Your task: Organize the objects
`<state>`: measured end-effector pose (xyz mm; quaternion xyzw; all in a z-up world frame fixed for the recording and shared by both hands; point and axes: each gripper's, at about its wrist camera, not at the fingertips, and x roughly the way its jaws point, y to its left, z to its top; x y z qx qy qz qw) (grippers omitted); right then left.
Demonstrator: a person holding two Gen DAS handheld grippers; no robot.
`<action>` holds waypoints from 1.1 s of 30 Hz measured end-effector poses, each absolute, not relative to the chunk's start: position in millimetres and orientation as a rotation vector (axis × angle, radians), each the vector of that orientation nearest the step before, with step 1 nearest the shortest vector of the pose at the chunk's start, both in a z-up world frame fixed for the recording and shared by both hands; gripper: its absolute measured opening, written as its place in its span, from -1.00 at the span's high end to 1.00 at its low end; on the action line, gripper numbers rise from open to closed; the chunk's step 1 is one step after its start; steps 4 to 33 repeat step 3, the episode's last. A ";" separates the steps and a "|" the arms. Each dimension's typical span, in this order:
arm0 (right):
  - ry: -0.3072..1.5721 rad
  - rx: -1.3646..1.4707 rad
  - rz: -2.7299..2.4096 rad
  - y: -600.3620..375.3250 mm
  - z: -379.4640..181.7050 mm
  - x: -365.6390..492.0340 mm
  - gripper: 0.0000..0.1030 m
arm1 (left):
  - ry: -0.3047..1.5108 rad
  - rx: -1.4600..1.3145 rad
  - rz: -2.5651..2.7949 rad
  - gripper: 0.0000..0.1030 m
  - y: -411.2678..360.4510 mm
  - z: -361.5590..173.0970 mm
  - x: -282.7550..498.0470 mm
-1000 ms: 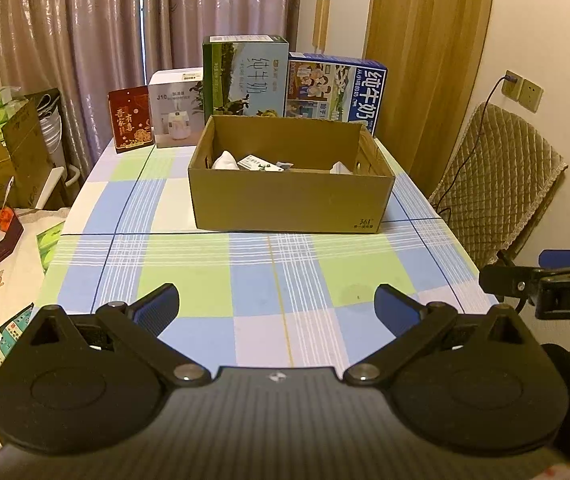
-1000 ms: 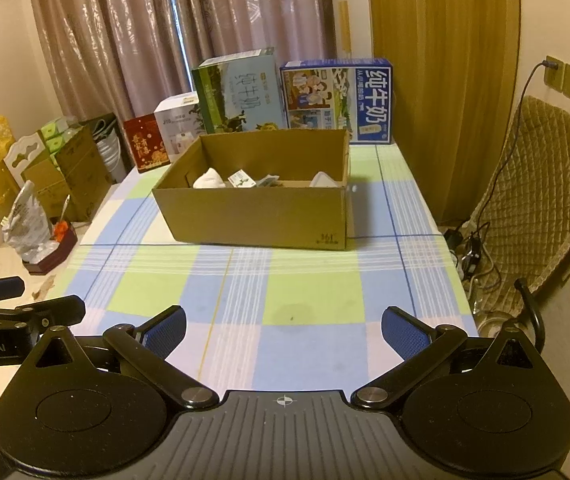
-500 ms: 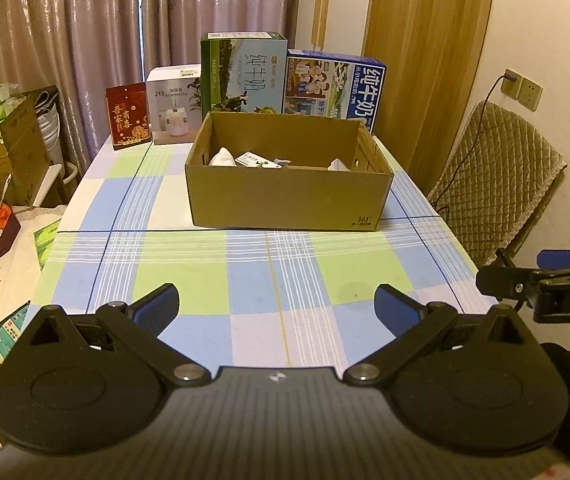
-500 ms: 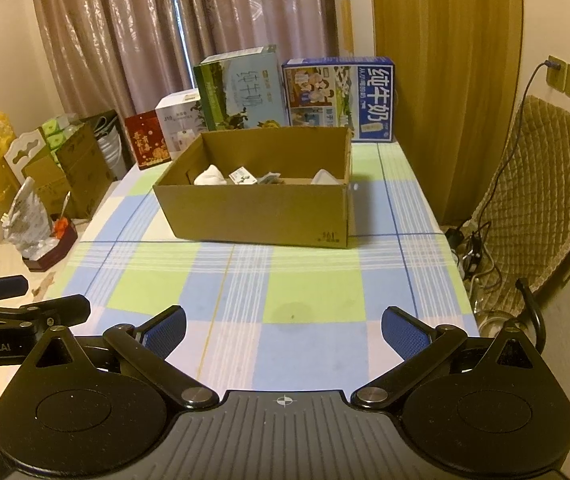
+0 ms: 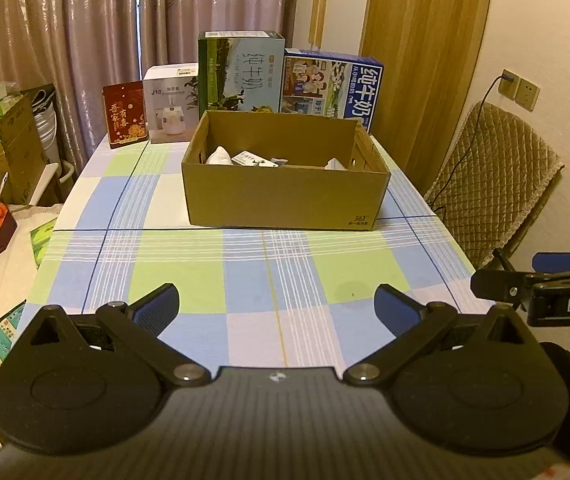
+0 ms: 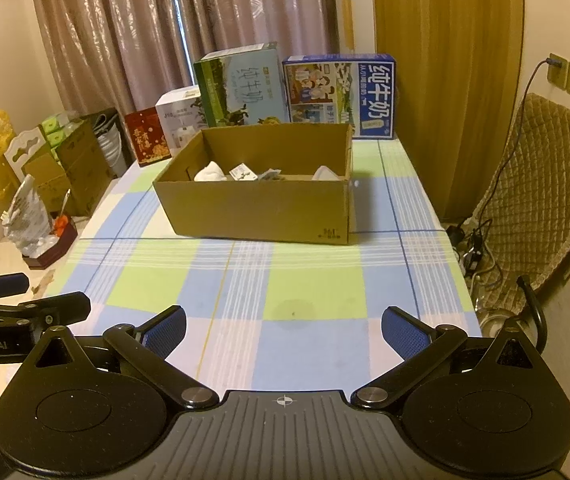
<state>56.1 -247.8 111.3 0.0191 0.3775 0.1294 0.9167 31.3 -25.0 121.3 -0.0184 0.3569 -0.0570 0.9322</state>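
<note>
An open brown cardboard box (image 5: 285, 196) (image 6: 261, 208) stands mid-table on the checked cloth. Inside it lie white crumpled items (image 5: 219, 157) (image 6: 209, 172), a small printed packet (image 5: 253, 159) (image 6: 243, 173) and another white piece at the right end (image 6: 327, 173). My left gripper (image 5: 276, 308) is open and empty over the table's near edge, well short of the box. My right gripper (image 6: 283, 332) is likewise open with nothing between its fingers. Each gripper shows at the side of the other's view.
Behind the box stand a green milk carton (image 5: 241, 74), a blue milk carton (image 5: 333, 84), a white appliance box (image 5: 171, 106) and a red packet (image 5: 125, 114). A quilted chair (image 5: 497, 184) is right of the table. Cartons and bags (image 6: 57, 160) crowd the floor at left.
Both grippers have drawn slightly nearer and lower toward the table; the box sits a little larger in view. Jaws stay open, nothing taken hold of.
</note>
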 end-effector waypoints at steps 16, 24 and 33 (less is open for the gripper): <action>0.774 0.041 0.264 -248.4 111.3 55.7 -0.96 | 0.725 -0.048 -0.122 -0.98 -24.5 121.3 29.7; 0.774 0.041 0.264 -248.4 111.3 55.7 -0.96 | 0.725 -0.048 -0.122 -0.98 -24.5 121.3 29.7; 0.774 0.041 0.264 -248.4 111.3 55.7 -0.96 | 0.725 -0.048 -0.122 -0.98 -24.5 121.3 29.7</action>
